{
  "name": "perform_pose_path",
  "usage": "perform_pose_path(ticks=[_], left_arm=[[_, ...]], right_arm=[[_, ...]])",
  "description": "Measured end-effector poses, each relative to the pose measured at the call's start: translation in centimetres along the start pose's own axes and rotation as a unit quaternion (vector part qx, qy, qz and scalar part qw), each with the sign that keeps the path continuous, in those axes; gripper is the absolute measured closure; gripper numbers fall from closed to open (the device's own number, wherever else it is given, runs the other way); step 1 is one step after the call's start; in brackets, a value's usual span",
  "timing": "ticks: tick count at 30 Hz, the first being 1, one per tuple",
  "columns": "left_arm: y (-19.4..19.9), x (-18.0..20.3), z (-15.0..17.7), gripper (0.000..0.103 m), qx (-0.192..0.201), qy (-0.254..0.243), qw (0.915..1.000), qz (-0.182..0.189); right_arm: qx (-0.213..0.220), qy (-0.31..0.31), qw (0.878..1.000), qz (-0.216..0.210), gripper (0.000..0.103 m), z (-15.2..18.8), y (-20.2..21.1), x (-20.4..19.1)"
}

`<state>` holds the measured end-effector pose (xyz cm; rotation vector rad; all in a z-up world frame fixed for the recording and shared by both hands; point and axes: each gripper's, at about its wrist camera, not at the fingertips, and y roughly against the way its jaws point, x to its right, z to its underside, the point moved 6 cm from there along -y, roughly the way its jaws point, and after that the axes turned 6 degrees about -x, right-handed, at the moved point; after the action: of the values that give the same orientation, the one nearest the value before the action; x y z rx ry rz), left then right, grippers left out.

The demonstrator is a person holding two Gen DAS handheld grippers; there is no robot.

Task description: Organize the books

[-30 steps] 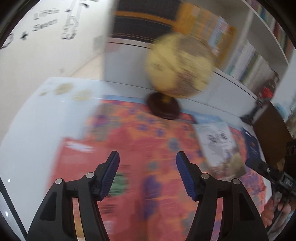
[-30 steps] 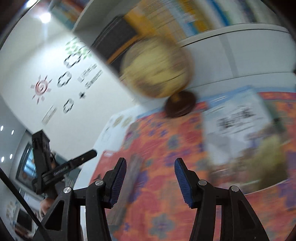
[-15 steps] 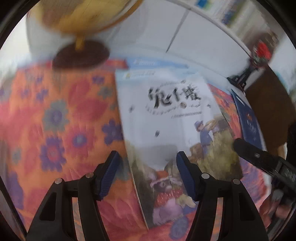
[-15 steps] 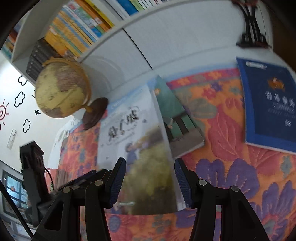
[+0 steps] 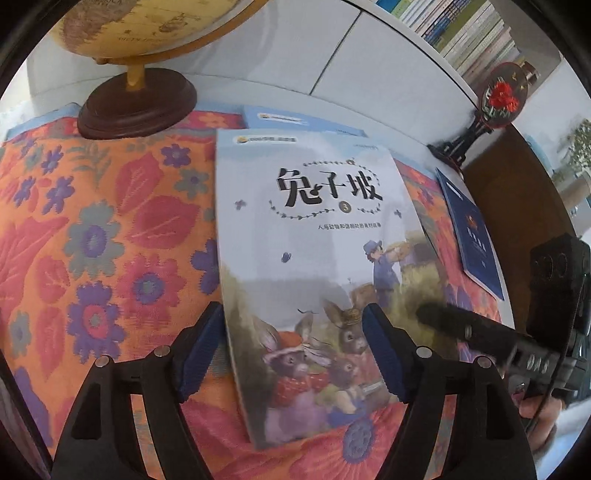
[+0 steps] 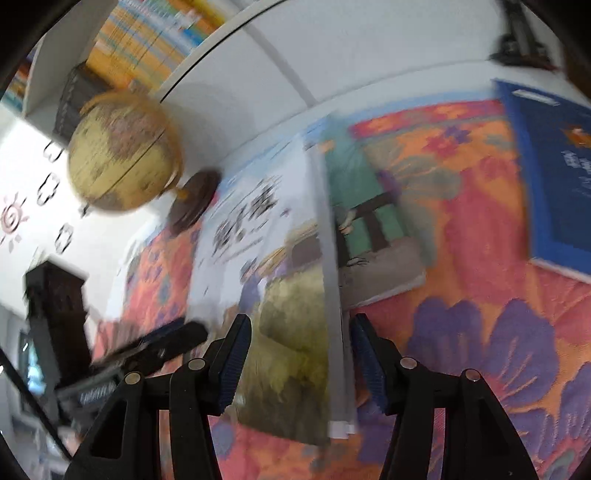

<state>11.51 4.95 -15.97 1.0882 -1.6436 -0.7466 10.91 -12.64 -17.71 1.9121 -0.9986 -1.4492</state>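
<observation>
On the tablecloth, the rabbit book lies right of the globe.

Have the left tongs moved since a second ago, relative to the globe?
Yes. The left tongs swung right and down from the globe and now straddle the rabbit book's left edge, jaws just widened.

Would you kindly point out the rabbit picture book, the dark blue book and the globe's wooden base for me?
rabbit picture book (image 5: 310, 229): left wrist view, on the pale upper cover below the title.
dark blue book (image 5: 471, 232): left wrist view, middle of the cover.
globe's wooden base (image 5: 136, 107): left wrist view, top of the round foot.
</observation>
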Motion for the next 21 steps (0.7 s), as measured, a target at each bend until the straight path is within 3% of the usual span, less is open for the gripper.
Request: perform_pose_path(ticks=[2,7,11,13,15,21], left_arm=[[0.2,-0.3,0.2,0.029,-0.018,-0.013,0.9996,0.020],[0.4,-1.8,-0.1,0.029,-0.016,0.028,0.9954,0.090],[0.5,-2.5,-0.3,0.029,-0.007,0.045,0.9925,0.113],[0.6,-2.4,-0.2,0.031,-0.009,0.047,0.9929,0.109],[1.0,-2.4,0.1,0.031,-0.018,0.050,0.9940,0.096],[3.9,-1.9,0.1,0.031,-0.008,0.030,0.9974,0.064]], right_arm=[[-0.024,0.029,0.999,-0.012,0.047,0.9,0.1,-0.4],[0.000,-0.042,0.992,-0.115,0.048,0.7,0.4,2.1],[0.020,-0.049,0.992,-0.110,0.047,0.4,0.4,2.0],[0.027,-0.052,0.993,-0.106,0.051,0.5,0.5,2.0],[0.020,-0.058,0.992,-0.110,0.061,0.6,0.7,2.1],[0.006,-0.022,0.989,-0.149,0.063,0.4,1.4,-0.5]])
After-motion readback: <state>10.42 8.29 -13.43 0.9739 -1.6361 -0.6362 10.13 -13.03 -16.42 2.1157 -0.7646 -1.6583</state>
